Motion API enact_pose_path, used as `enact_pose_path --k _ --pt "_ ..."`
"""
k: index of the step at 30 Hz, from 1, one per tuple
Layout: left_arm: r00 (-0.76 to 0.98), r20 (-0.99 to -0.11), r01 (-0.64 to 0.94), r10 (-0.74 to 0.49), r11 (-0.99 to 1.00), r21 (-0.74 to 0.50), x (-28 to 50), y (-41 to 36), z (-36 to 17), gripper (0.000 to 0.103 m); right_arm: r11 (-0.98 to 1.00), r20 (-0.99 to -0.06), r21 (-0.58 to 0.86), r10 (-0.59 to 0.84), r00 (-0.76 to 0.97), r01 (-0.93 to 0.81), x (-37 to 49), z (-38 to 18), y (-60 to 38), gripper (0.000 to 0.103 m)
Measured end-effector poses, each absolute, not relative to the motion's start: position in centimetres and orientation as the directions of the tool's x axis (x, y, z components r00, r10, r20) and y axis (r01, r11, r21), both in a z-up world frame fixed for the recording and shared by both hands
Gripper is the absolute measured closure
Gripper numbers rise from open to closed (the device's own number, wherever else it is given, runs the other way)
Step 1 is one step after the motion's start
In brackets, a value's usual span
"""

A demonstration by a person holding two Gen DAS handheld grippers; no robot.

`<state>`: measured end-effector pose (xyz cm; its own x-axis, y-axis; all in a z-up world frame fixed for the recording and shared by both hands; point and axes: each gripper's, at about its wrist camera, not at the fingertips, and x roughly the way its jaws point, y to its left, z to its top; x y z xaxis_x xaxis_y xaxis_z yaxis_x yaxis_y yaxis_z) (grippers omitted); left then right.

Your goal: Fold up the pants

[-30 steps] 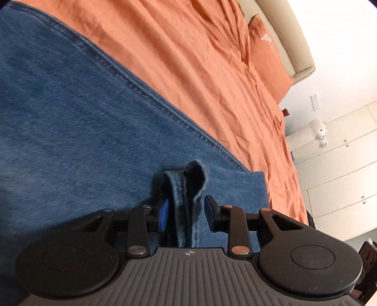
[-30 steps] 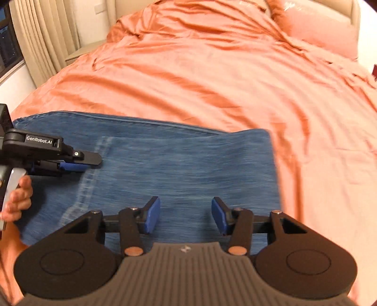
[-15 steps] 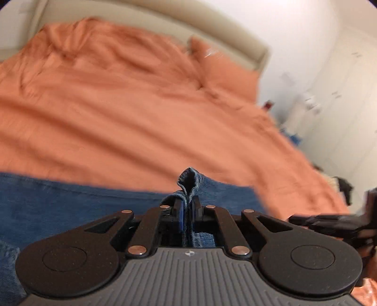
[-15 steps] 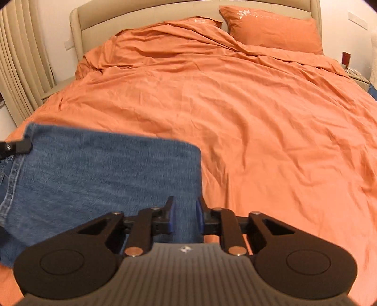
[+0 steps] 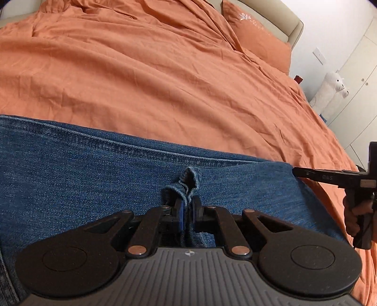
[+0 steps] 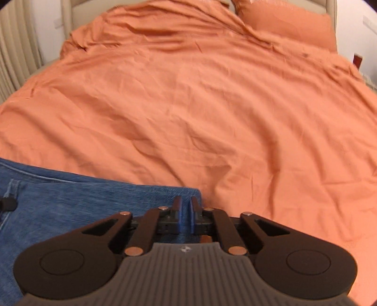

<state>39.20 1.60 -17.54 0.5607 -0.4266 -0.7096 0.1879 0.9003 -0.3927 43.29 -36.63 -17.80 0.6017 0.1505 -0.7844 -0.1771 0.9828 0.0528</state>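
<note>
Blue jeans (image 5: 94,176) lie flat across the near part of an orange bed. My left gripper (image 5: 187,208) is shut on a raised pinch of denim at their near edge. At the right of that view a hand (image 5: 355,211) holds my right gripper (image 5: 295,171), whose tip rests at the jeans' right end. In the right wrist view the jeans (image 6: 82,207) fill the lower left. My right gripper (image 6: 184,208) sits at their right edge, near the far corner, its jaws closing to a thin slit on the denim. The left gripper's tip (image 6: 8,203) shows at the far left.
The orange duvet (image 5: 165,77) stretches beyond the jeans to an orange pillow (image 5: 259,40) and a beige headboard (image 5: 278,18). A white plush toy (image 5: 329,91) and white cupboards (image 5: 360,70) stand right of the bed. Beige curtains (image 6: 14,47) hang at its left.
The left gripper's jaws closed onto the pinch of denim and the gripper rolled upright. The right gripper slid right along the jeans to their right edge, sank, and its wide jaws closed.
</note>
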Motion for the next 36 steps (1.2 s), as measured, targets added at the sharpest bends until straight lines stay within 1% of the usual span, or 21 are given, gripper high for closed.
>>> enact_pose_path --k 3,4,6,8,11,15,18,21,25,29,30,33,36 --pt "0.559 -0.716 0.194 -0.419 0.905 -0.378 38.9 1.7 -17.3 0.091 0.983 -0.789 0.056 0.15 0.596 -0.174 43.4 -17.8 -36.8 0.103" --pt "0.563 -0.72 0.196 -0.405 0.912 -0.361 38.6 1.6 -16.9 0.087 0.983 -0.79 0.05 0.147 0.595 -0.176 43.2 -17.5 -36.7 0.103" --pt "0.572 -0.723 0.201 -0.388 0.921 -0.335 38.0 1.2 -16.0 0.085 0.981 -0.78 0.05 0.155 0.606 -0.186 42.2 -16.5 -36.9 0.103" --pt "0.592 -0.714 0.211 -0.375 0.926 -0.311 36.5 1.2 -14.6 0.085 0.973 -0.771 0.07 0.194 0.606 -0.222 40.3 -15.4 -37.3 0.103" --pt "0.609 -0.699 0.231 -0.375 0.927 -0.296 34.6 0.8 -12.8 0.085 0.956 -0.769 0.059 0.228 0.598 -0.288 36.4 -13.9 -37.4 0.103" --pt "0.586 -0.719 0.273 -0.374 0.926 -0.26 31.0 -0.5 -11.8 0.085 0.928 -0.769 0.034 0.261 0.584 -0.371 30.7 -12.7 -37.2 0.103" --pt "0.568 -0.741 0.269 -0.357 0.932 -0.242 29.2 -1.3 -12.4 0.085 0.911 -0.781 0.019 0.272 0.562 -0.413 27.5 -12.6 -36.8 0.103" --pt "0.563 -0.764 0.243 -0.315 0.947 -0.212 28.4 -1.8 -13.6 0.085 0.898 -0.793 -0.027 0.249 0.557 -0.439 25.4 -13.4 -36.2 0.103" --pt "0.546 -0.782 0.212 -0.301 0.952 -0.219 28.1 -1.8 -15.0 0.085 0.891 -0.829 -0.031 0.231 0.51 -0.453 25.1 -16.0 -35.9 0.103" --pt "0.546 -0.795 0.216 -0.264 0.961 -0.171 27.7 -2.5 -15.7 0.084 0.87 -0.841 -0.074 0.209 0.5 -0.487 25.0 -17.5 -35.1 0.103" --pt "0.552 -0.792 0.222 -0.261 0.961 -0.163 27.7 -2.6 -15.9 0.084 0.873 -0.845 -0.065 0.209 0.492 -0.483 25.2 -17.7 -35.1 0.103" --pt "0.552 -0.786 0.203 -0.278 0.959 -0.196 27.7 -2.2 -16.1 0.082 0.88 -0.86 -0.035 0.216 0.463 -0.474 26.1 -17.8 -35.3 0.103" --pt "0.553 -0.775 0.174 -0.305 0.952 -0.251 27.4 -1.3 -15.9 0.077 0.872 -0.866 -0.059 0.197 0.459 -0.486 26.1 -17.6 -34.9 0.103"
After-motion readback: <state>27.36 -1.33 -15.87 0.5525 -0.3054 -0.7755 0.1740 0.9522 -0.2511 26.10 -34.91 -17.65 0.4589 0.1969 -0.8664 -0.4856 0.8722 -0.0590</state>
